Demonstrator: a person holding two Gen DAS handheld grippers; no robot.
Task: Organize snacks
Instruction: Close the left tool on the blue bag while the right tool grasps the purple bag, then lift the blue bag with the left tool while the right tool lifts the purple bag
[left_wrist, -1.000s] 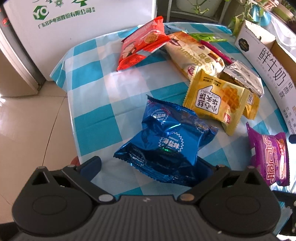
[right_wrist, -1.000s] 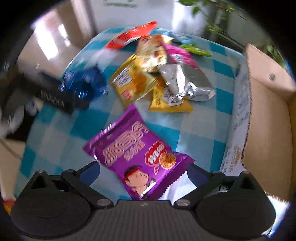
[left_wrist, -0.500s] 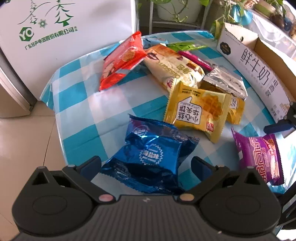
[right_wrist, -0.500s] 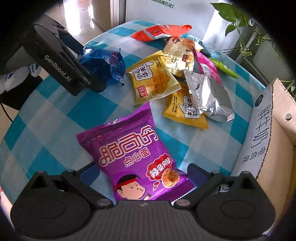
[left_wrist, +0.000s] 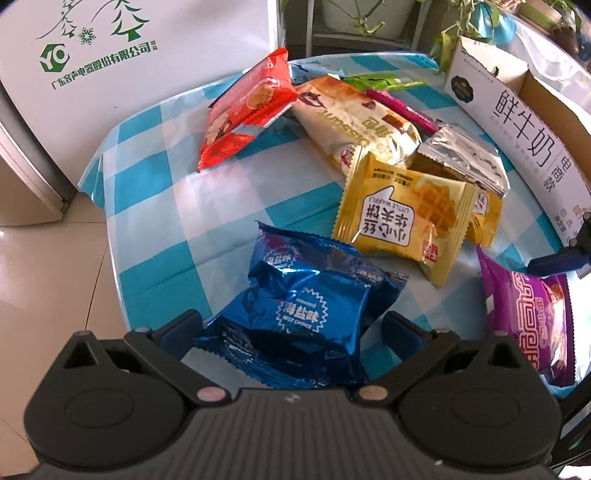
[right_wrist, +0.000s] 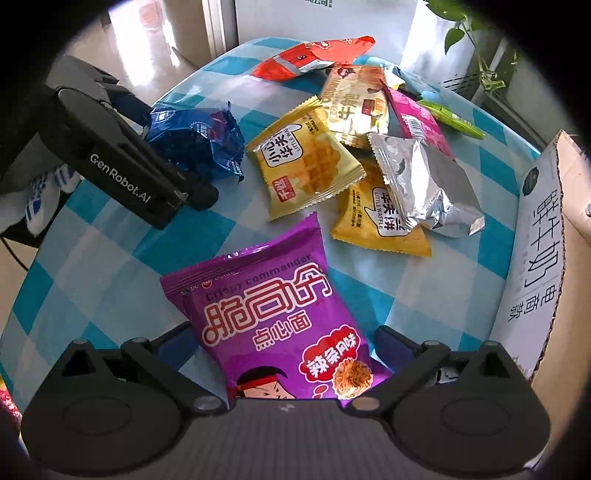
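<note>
My left gripper stands open around a blue foil snack pack lying on the checked tablecloth; it also shows in the right wrist view. My right gripper stands open around a purple noodle snack bag, which shows at the right in the left wrist view. Neither pack looks squeezed or lifted. Further back lie a yellow waffle pack, a silver pack, a red pack and a cream pastry pack.
An open cardboard milk box stands at the table's right edge. A white appliance box stands behind the table. Pink and green wrappers lie at the back. The table edge drops to tiled floor on the left.
Both grippers have pulled back and settled, each now framing its pack more squarely. The right view has steadied from blur. The snacks have not moved.
</note>
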